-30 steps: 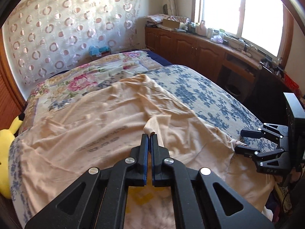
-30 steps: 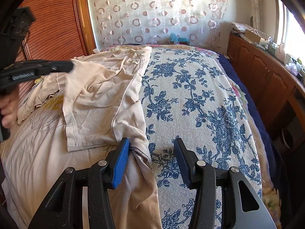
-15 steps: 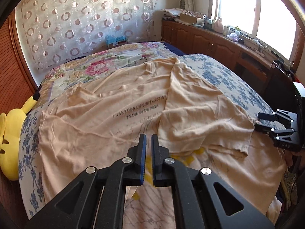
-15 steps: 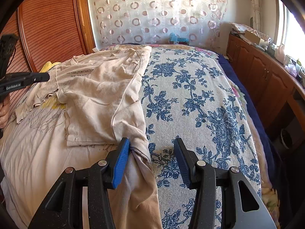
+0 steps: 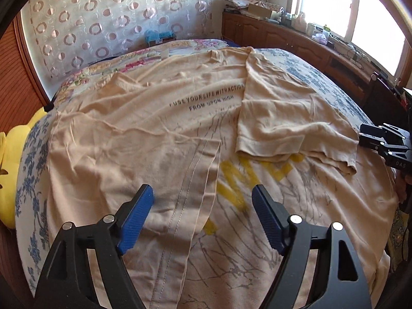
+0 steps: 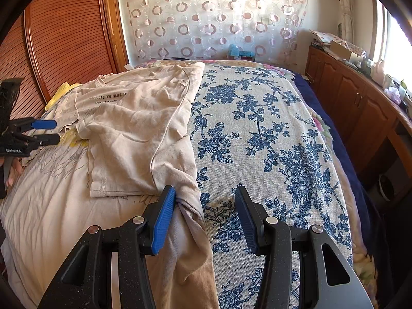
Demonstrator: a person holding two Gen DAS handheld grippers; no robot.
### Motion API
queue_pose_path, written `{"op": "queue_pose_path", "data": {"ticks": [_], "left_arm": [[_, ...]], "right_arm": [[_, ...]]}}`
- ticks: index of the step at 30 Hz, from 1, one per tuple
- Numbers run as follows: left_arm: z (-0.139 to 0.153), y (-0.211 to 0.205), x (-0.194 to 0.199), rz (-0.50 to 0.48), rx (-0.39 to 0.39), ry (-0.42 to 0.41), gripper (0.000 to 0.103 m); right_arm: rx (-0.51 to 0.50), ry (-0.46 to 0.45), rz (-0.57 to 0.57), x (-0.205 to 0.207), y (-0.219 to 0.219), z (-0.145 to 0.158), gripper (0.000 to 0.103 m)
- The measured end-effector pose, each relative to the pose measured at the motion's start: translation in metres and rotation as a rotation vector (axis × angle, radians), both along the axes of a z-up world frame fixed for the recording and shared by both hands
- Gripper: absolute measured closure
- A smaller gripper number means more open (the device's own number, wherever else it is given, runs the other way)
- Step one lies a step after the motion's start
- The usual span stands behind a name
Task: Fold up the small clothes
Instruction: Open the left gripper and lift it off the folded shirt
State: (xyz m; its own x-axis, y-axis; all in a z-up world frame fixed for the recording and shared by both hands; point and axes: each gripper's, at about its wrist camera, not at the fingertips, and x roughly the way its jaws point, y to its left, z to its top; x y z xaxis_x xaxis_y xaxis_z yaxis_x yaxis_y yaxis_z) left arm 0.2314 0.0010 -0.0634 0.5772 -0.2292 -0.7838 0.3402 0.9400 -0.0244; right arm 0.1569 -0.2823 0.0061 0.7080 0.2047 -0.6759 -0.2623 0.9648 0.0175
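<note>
With my left tool (image 5: 203,215) just spread above the beige T-shirt (image 5: 159,118) lying on the bed (image 6: 257,134) and my right tool (image 6: 204,212) half-open beside its side fold, I should smooth wrinkles before creasing.

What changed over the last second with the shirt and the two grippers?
The left gripper carried the sleeve across onto the beige T-shirt, then its jaws have just been opening, letting it go; nothing is clamped now. The right gripper stayed put, open, by the shirt's edge.
</note>
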Motion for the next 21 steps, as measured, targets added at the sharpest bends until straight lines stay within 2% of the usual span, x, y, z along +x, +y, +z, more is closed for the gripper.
{"op": "queue_pose_path", "data": {"ticks": [5,15,21], "left_arm": [[-0.004,-0.005,-0.007,-0.01,0.034,-0.043,0.022],[-0.004,-0.004,-0.009,-0.002,0.026,-0.034,0.02],[-0.001,-0.003,-0.009,0.014,0.033,-0.003,0.02]], "right_arm": [[-0.003,-0.001,-0.001,0.0,0.0,0.0,0.053],[-0.017,0.006,0.01,0.0,0.001,0.0,0.053],[-0.043,-0.015,0.066,0.012,0.011,0.023,0.053]]}}
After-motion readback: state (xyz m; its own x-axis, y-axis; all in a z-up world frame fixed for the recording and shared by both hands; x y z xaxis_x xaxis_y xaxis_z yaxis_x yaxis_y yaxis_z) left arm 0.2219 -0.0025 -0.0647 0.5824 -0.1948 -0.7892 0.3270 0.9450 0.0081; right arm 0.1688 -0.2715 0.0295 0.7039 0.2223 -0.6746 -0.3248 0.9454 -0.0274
